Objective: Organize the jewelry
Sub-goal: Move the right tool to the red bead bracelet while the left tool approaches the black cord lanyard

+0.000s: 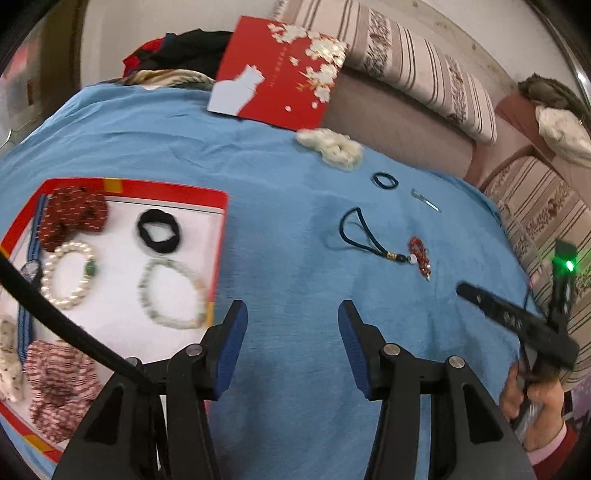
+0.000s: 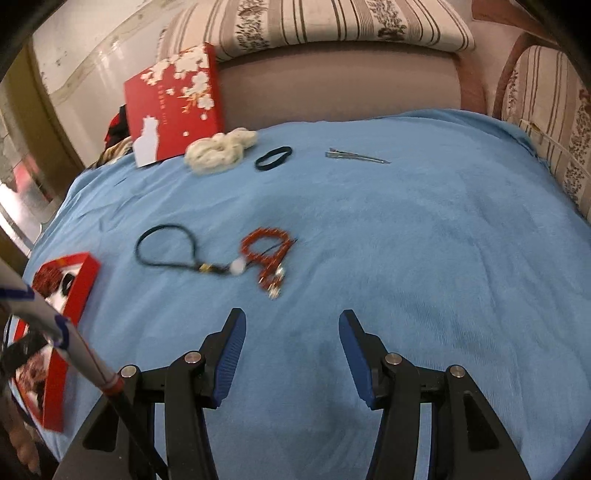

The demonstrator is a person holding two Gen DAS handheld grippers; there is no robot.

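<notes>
My left gripper (image 1: 292,308) is open and empty over the blue cloth (image 1: 277,229), just right of the red tray (image 1: 166,190). The tray holds a red scrunchie (image 1: 72,212), a black hair tie (image 1: 159,230), a pearl bracelet (image 1: 68,275), a pale bead bracelet (image 1: 171,293) and a striped scrunchie (image 1: 59,384). My right gripper (image 2: 291,317) is open with nothing between its fingers. Just beyond it lie a red bead bracelet (image 2: 269,254) and a dark cord loop (image 2: 166,247). Farther back lie a thin black hair tie (image 2: 273,158), a metal clip (image 2: 354,156) and a cream scrunchie (image 2: 218,149).
A red box lid (image 2: 173,107) with white flowers leans at the cloth's far edge. A striped sofa (image 2: 332,22) stands behind and to the right. In the left wrist view a hand (image 1: 535,402) holds the other gripper's body at the right edge. A striped-strap watch (image 1: 33,266) lies along the tray's left side.
</notes>
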